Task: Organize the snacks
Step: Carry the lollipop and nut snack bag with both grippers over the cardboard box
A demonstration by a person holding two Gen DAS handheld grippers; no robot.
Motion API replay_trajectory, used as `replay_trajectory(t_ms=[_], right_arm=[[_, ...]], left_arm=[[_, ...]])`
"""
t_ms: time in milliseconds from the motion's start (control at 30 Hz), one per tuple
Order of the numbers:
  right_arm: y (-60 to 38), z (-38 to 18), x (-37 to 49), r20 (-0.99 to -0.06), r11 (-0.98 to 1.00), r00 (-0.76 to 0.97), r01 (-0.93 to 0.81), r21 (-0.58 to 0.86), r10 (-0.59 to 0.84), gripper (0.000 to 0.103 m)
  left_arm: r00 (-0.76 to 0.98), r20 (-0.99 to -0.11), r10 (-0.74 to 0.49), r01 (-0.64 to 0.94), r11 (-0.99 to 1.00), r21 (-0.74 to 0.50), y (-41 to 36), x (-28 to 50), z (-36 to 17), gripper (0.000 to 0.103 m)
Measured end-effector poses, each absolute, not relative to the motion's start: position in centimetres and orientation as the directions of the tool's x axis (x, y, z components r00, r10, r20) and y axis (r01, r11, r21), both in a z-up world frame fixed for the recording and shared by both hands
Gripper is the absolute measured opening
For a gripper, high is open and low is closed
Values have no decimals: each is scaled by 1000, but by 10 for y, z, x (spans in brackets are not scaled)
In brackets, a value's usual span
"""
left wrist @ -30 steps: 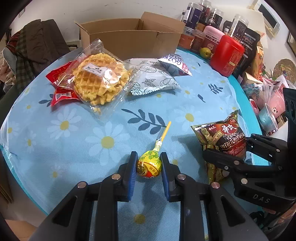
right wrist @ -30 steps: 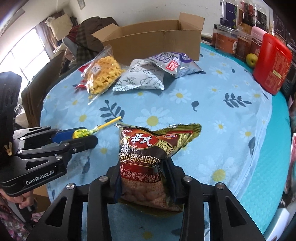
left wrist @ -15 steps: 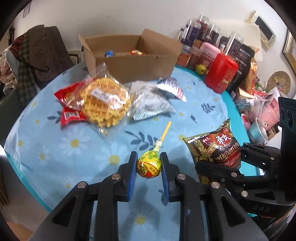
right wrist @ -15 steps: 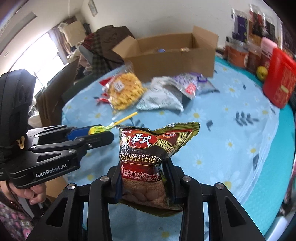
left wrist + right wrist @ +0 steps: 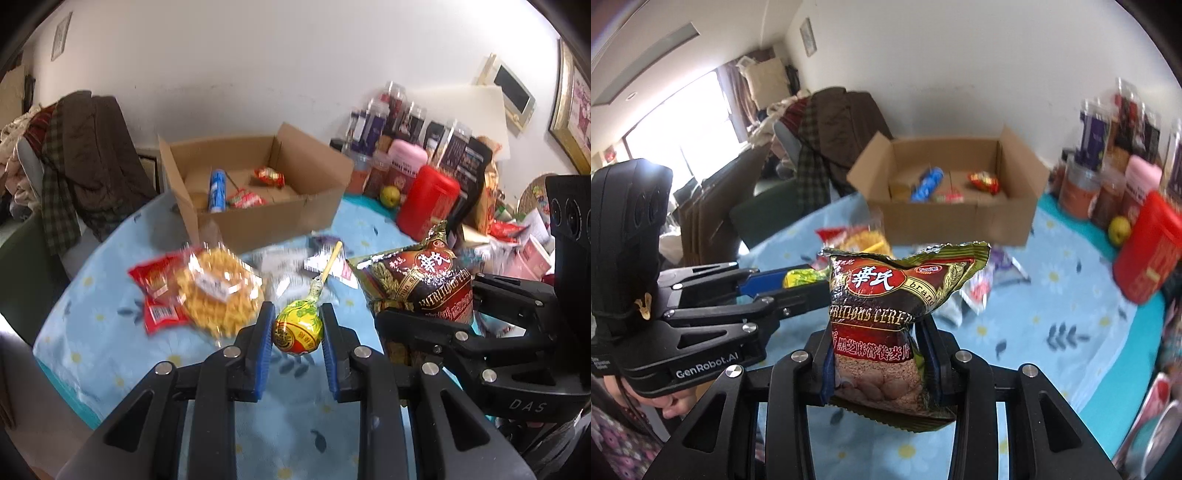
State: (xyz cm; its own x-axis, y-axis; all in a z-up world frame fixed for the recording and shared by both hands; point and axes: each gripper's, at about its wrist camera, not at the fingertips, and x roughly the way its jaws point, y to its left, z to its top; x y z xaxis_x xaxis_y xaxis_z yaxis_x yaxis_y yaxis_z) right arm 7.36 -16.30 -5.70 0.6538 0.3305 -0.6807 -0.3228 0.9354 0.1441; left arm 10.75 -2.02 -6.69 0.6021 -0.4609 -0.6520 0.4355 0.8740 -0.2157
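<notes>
A cardboard box [image 5: 258,206] stands open at the far edge of the flowered table [image 5: 92,332]. The right gripper [image 5: 879,354] clamps a brown-and-gold cereal bag [image 5: 886,317] (crinkled top upright) above the table's near edge. The left gripper [image 5: 297,332] pinches a yellow-wrapped lollipop [image 5: 297,328], stick pointing away.

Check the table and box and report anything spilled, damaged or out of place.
Nothing stands out. The cardboard box sits upright with snacks inside; the waffle bag and other packets lie loose but intact on the tablecloth, none spilled.
</notes>
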Motion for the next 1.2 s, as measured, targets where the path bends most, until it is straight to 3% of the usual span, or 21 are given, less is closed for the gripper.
replay_trajectory(t_ms=[567, 1200], right_arm=[[-163, 13, 127, -561, 926, 754, -373, 64, 343, 37], [-191, 25, 267, -501, 926, 785, -364, 103, 364, 37]], left_arm=[[727, -498, -473, 458, 874, -162, -19, 165, 7, 24], [783, -445, -434, 425, 896, -126, -40, 288, 27, 24]])
